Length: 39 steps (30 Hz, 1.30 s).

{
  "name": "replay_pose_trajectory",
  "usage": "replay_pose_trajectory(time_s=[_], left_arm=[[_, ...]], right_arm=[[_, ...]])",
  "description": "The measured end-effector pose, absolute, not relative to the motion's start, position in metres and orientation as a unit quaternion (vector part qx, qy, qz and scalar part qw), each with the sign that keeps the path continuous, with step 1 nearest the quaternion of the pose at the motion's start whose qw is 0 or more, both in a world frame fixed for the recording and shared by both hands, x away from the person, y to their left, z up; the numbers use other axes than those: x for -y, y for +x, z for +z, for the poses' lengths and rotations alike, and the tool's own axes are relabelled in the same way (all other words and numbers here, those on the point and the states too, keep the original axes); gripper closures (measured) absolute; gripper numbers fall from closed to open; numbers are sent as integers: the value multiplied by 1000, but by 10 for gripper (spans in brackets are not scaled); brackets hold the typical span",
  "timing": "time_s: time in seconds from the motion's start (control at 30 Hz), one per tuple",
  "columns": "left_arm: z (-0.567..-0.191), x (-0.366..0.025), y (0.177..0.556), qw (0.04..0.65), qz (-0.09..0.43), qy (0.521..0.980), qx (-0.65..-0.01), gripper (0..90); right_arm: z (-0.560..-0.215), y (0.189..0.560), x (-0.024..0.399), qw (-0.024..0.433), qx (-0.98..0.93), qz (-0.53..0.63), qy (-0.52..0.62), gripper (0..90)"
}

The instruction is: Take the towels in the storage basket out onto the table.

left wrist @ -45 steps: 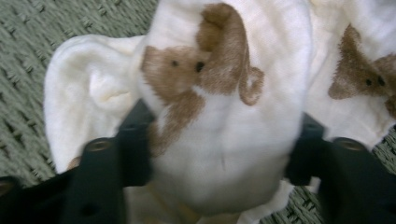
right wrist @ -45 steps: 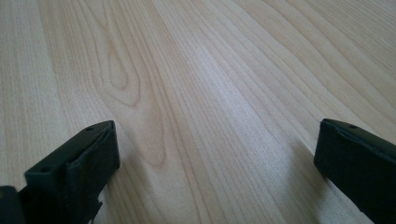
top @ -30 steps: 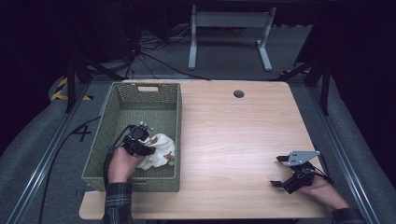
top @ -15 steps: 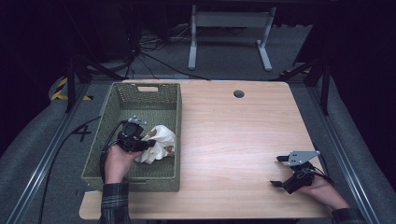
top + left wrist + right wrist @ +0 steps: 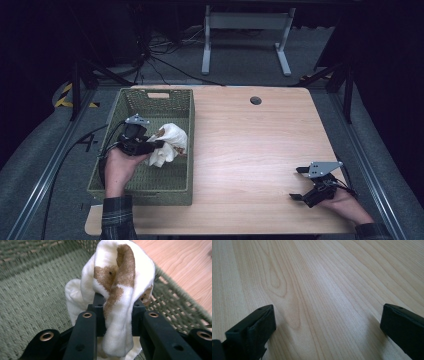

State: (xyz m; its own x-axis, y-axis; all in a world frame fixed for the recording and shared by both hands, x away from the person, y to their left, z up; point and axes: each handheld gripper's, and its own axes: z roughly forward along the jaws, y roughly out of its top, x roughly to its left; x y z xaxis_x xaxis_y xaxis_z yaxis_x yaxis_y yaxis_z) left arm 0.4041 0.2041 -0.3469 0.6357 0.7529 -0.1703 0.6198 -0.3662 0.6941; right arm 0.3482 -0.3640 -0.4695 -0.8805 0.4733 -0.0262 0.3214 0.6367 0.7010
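Now that you lifted it: your left gripper (image 5: 159, 145) grips the white-and-brown cloth (image 5: 117, 290), up off the green basket (image 5: 182, 187) floor.
Cloth: hangs between its jaws.
Right gripper (image 5: 299, 183): wide open, holding nothing.
Next: carry it out to the table (image 5: 250, 150).

We find no word, brand or label that can be read on anything here. The one character-like mark sits on the grey floor (image 5: 35, 165) left of the worktop (image 5: 250, 150): a dark painted sign (image 5: 88, 142) that looks like a "4", too small for us to be sure. Farther back on that floor lies a strip of yellow-and-black hazard stripes (image 5: 67, 96), a warning marking without any lettering.
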Motion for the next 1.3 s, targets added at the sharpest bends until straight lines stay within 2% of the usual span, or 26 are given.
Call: replay_pose_trajectory(time_s=[0.33, 0.67, 1.3], left_arm=[[-312, -197, 397, 430, 95, 812, -383, 743], [-287, -173, 390, 464, 88, 814, -339, 744], [-280, -107, 393, 479, 59, 827, -288, 744]], right_arm=[[-470, 348, 364, 104, -899, 364, 221, 1], [-469, 348, 364, 104, -899, 364, 221, 2], [-469, 348, 364, 104, -898, 364, 222, 1]])
